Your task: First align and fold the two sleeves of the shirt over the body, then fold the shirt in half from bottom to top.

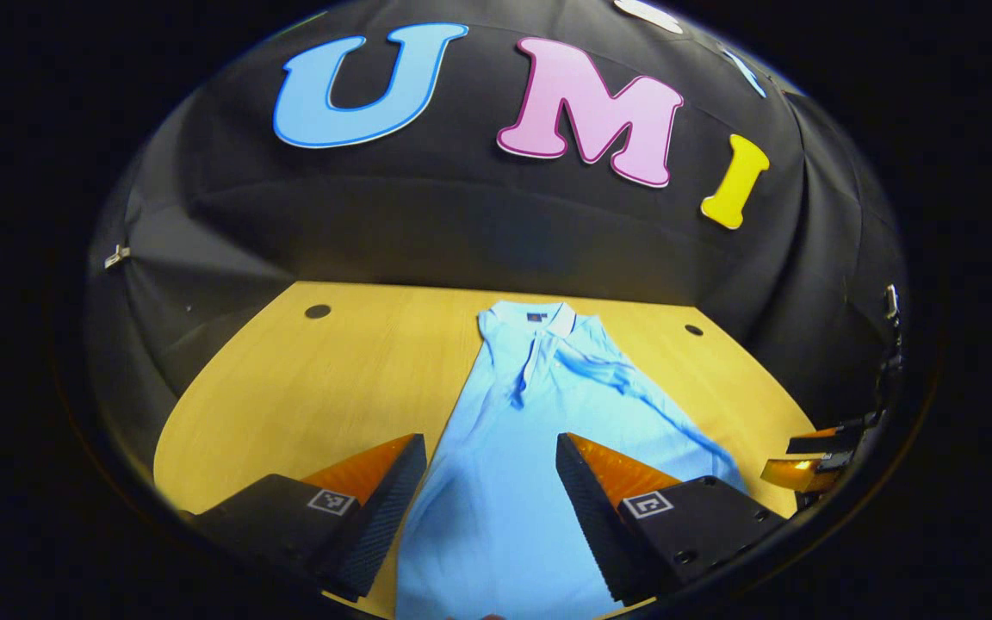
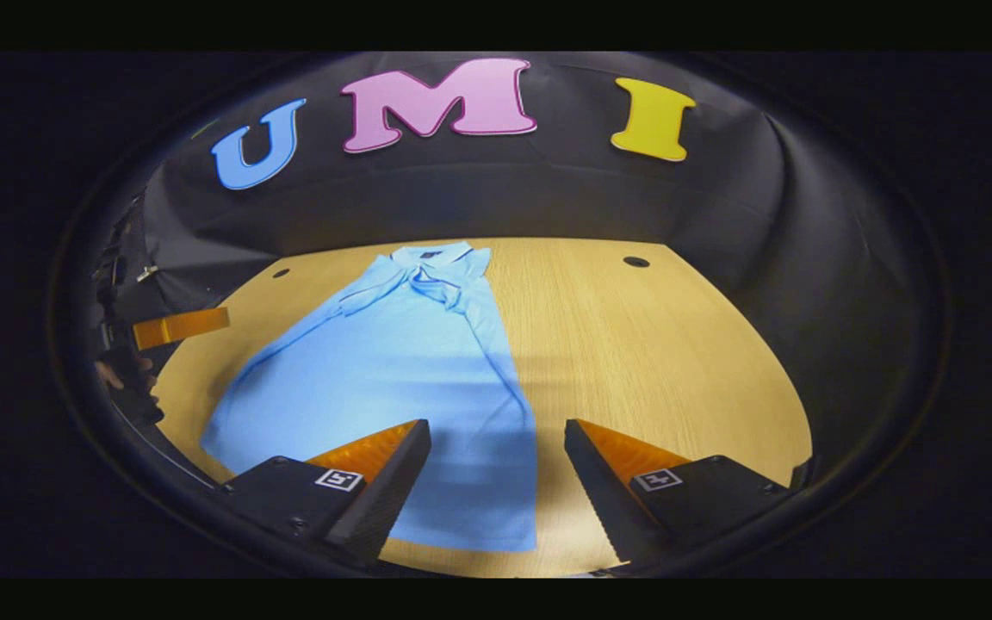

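A light blue polo shirt (image 1: 539, 387) lies flat on the wooden table (image 1: 332, 370), collar at the far end and hem toward me. Its sleeves look folded in over the body, with a crease running down from the collar. My left gripper (image 1: 489, 443) is open above the shirt's lower left part, nothing between its fingers. In the right gripper view the shirt (image 2: 393, 362) spreads to the left, and my right gripper (image 2: 496, 426) hangs open over the hem's right corner, one finger over cloth and the other over bare table (image 2: 651, 344).
Two round holes (image 1: 318, 311) (image 1: 694, 330) mark the table's far corners. The black cloth wall closes in behind and beside the table. The right gripper (image 1: 815, 461) shows at the left gripper view's right edge; the left gripper (image 2: 177, 327) and a hand (image 2: 121, 375) show at the right gripper view's left edge.
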`<state>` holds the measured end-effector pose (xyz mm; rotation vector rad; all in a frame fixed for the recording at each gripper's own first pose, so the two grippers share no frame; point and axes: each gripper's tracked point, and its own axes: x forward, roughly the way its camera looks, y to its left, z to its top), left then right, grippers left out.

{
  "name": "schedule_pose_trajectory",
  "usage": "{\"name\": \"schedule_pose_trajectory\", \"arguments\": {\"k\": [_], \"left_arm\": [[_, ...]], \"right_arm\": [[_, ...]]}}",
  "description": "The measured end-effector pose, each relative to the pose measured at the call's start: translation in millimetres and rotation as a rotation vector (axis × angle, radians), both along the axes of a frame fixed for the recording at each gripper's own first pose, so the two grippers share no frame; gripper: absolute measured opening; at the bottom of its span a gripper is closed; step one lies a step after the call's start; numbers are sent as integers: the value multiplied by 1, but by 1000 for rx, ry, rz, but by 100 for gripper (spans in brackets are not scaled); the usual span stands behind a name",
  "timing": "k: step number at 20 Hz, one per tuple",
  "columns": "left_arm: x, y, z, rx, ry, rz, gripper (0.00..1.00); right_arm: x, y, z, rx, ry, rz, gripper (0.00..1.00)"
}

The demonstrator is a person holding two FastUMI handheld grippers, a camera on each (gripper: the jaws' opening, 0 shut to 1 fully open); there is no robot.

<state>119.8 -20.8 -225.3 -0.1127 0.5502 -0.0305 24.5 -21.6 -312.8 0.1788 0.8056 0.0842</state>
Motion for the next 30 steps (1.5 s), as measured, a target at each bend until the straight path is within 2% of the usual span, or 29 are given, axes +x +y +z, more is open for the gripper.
{"name": "schedule_pose_trajectory", "arguments": {"k": [4, 5, 6, 10, 13, 15, 19, 20, 21, 22, 23, 24, 25, 26, 27, 28, 29, 30], "left_arm": [[-61, 18, -29, 32, 71, 29, 97], [-74, 21, -39, 44, 94, 30, 97], [-86, 24, -46, 54, 114, 30, 98], [-127, 32, -78, 78, 202, 34, 97], [-139, 31, -101, 108, 250, 22, 97], [-143, 29, -110, 130, 269, 16, 97], [-148, 22, -121, 113, 299, 13, 100], [-149, 20, -123, 111, 312, 12, 99], [-148, 20, -122, 107, 305, 9, 97], [-149, 17, -124, 107, 313, 1, 92], [-148, 14, -124, 109, 312, -15, 89], [-147, 10, -123, 112, 311, -31, 87], [-147, 6, -124, 112, 312, -42, 76], [-146, 3, -124, 112, 308, -52, 71], [-147, -3, -124, 108, 308, -61, 59], [-146, -6, -123, 108, 307, -65, 56], [-145, -9, -124, 107, 308, -67, 37], [-145, -12, -123, 108, 307, -69, 31]], "right_arm": [[-34, 5, -15, -12, 46, -8, 96], [-42, 5, -20, -20, 59, -8, 98], [-50, 6, -25, -26, 71, -8, 96], [-75, 10, -51, -56, 125, -6, 98], [-92, 13, -64, -65, 169, 3, 98], [-87, 12, -66, -58, 157, -23, 94], [-85, 15, -66, -35, 155, -44, 96], [-86, 16, -66, -34, 156, -42, 90], [-86, 16, -66, -36, 149, -42, 90], [-86, 18, -66, -32, 149, -39, 92], [-84, 21, -65, -31, 145, -30, 89], [-84, 26, -65, -30, 143, -14, 81], [-84, 30, -64, -27, 139, 3, 70], [-83, 32, -65, -34, 135, 14, 57], [-85, 32, -65, -40, 137, 23, 55], [-84, 33, -65, -32, 134, 27, 53], [-86, 34, -61, -20, 140, 25, 47], [-83, 32, -61, -12, 131, 11, 31]]}}
